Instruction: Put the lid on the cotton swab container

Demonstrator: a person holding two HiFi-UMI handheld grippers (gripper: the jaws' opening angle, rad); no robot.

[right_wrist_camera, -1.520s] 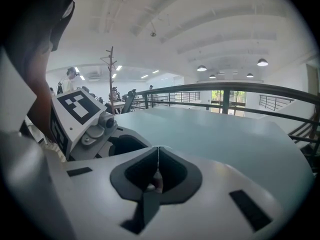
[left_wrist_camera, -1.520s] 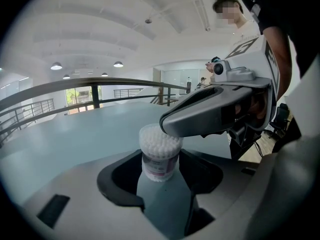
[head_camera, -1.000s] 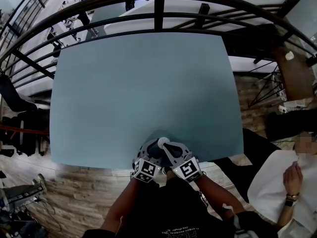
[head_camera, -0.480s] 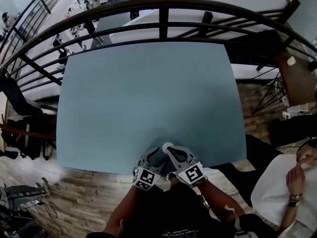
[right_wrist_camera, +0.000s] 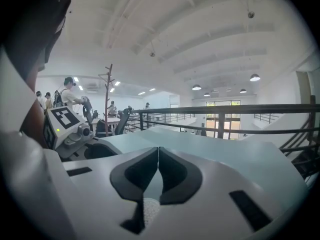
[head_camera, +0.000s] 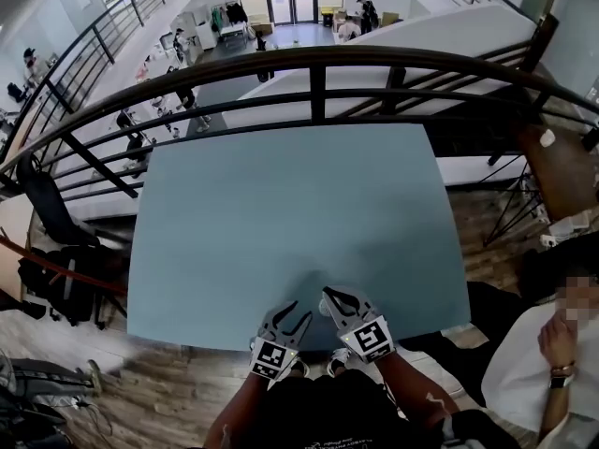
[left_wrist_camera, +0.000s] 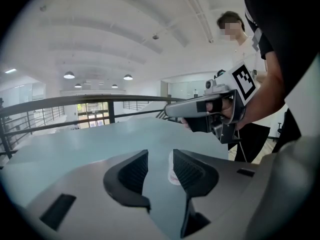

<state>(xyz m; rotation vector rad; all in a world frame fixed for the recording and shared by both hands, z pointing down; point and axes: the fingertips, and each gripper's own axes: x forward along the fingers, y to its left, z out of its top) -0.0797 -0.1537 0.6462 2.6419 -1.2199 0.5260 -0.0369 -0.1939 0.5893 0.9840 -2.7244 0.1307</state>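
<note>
- Small round white plastic cotton swab container [head_camera: 325, 305] upright on the flat blue-grey table [head_camera: 281, 204]; lid not distinguishable from the body.
- Right gripper [head_camera: 329, 295] just above that container and the nearer of the two, jaws pressed together, nothing visible between.
- Left gripper [head_camera: 295, 311] just left of the container, jaws apart, just been closing on nothing; container ahead and rightward past the gap.

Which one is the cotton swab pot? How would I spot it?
Find the big pale blue table beside the black railing. Go to its near edge, where the right gripper reaches in. The cotton swab container is the small white round thing just by that gripper's shut fingers, the only little round object on the table.
</note>
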